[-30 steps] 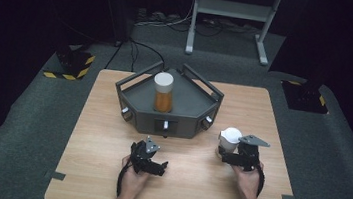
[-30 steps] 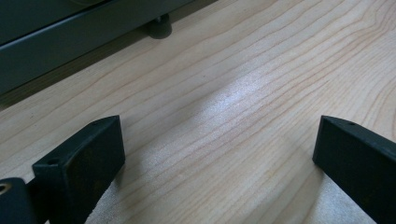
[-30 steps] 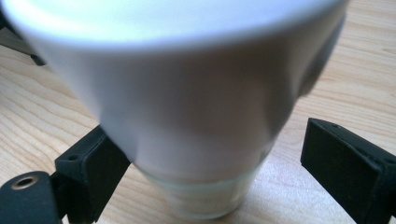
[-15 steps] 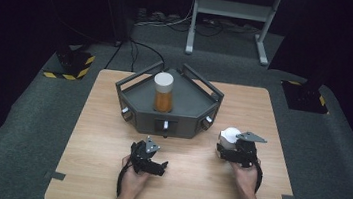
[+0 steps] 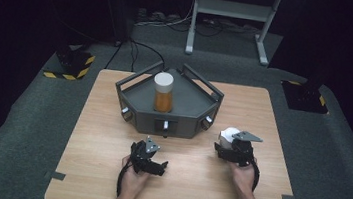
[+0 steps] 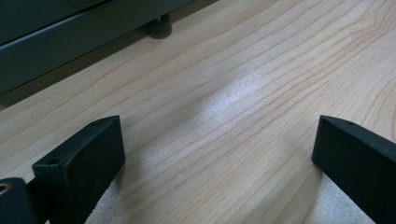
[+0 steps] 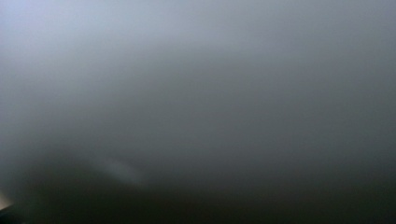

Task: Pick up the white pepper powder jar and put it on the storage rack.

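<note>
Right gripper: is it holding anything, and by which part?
A white object sits at the right gripper; whether it is clamped, or where, cannot be told. The left gripper is open, empty.

The right gripper view is a grey blur; the right hand-held gripper point(image 5: 233, 145) hides most of a white object point(image 5: 229, 134).

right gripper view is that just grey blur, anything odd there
Yes. It is a featureless grey blur, so something sits right at the lens. In the high view, a white object sits at the right gripper. The rest looks tidy.
</note>
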Demonstrator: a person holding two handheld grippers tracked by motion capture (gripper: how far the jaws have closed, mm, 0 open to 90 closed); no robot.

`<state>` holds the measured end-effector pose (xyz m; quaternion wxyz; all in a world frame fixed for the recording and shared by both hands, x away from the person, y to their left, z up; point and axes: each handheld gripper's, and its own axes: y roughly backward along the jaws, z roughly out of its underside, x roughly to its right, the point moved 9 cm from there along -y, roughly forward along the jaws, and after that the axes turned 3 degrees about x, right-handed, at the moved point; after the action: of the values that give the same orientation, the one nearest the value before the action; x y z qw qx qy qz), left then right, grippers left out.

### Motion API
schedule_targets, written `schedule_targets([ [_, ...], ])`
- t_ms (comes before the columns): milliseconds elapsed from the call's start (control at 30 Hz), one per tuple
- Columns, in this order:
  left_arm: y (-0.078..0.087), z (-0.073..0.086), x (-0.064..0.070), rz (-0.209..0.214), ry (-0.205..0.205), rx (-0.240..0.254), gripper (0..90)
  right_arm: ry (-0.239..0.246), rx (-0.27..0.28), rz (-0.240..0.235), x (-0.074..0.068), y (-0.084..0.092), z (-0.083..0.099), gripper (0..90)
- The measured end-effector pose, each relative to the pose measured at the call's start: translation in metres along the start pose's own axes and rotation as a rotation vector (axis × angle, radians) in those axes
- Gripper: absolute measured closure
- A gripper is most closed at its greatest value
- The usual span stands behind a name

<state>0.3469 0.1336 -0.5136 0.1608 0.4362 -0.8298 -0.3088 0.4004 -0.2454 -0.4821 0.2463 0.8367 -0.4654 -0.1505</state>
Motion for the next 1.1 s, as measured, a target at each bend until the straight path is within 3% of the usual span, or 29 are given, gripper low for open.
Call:
schedule_targets([
  [200,0.0,0.0,0.0,0.0,0.0,0.0,2.5,0.003,0.002,0.003,0.0005,-0.0003,0.0007,29.2],
  [1100,0.0,0.0,0.0,0.0,0.0,0.0,2.6,0.048,0.013,0.013,-0.0023,0.0053,-0.0077,30.7],
])
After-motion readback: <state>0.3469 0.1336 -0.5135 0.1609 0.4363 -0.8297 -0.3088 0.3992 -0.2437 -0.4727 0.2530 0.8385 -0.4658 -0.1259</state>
